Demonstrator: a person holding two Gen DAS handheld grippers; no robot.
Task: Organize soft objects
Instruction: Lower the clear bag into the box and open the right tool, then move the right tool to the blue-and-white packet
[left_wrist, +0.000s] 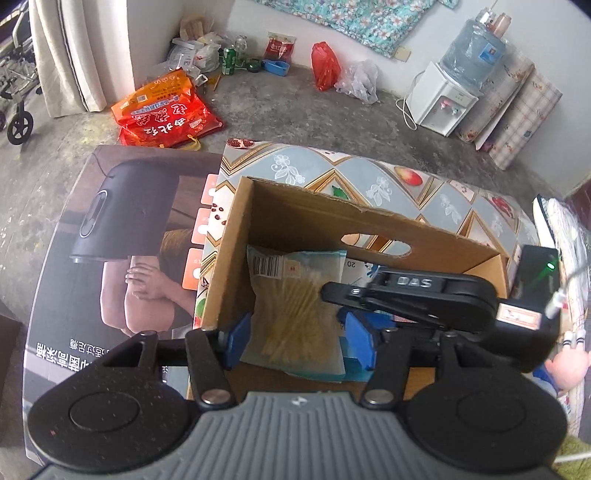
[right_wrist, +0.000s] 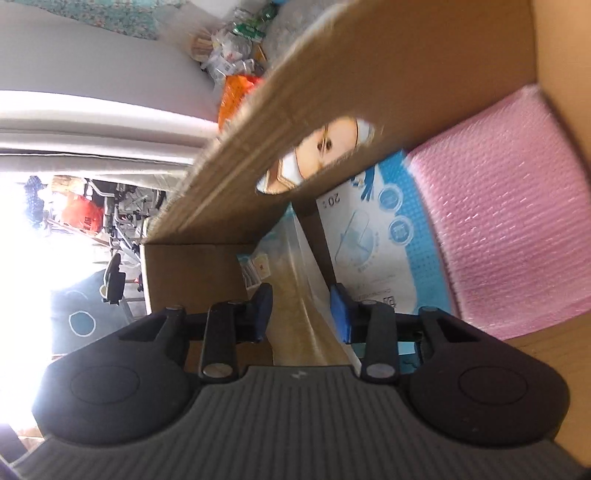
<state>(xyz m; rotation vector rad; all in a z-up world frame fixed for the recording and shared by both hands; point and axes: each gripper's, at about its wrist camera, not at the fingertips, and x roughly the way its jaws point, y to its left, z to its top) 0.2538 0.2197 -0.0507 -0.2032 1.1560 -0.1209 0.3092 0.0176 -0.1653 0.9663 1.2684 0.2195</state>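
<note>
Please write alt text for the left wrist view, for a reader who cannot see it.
A bag of cotton swabs stands inside an open cardboard box, between the left gripper's parted blue jaws. The right gripper reaches into the box from the right; the box sits on a patterned tablecloth.

An open brown cardboard box (left_wrist: 291, 218) with an oval handle hole in its wall holds the soft goods. A clear plastic bag of cotton swabs (left_wrist: 295, 314), barcode label near its top, stands on edge inside. Behind it leans a white-and-blue flat packet (right_wrist: 373, 236). A pink bubble-wrap pouch (right_wrist: 506, 206) lies against the box's far wall.
</note>
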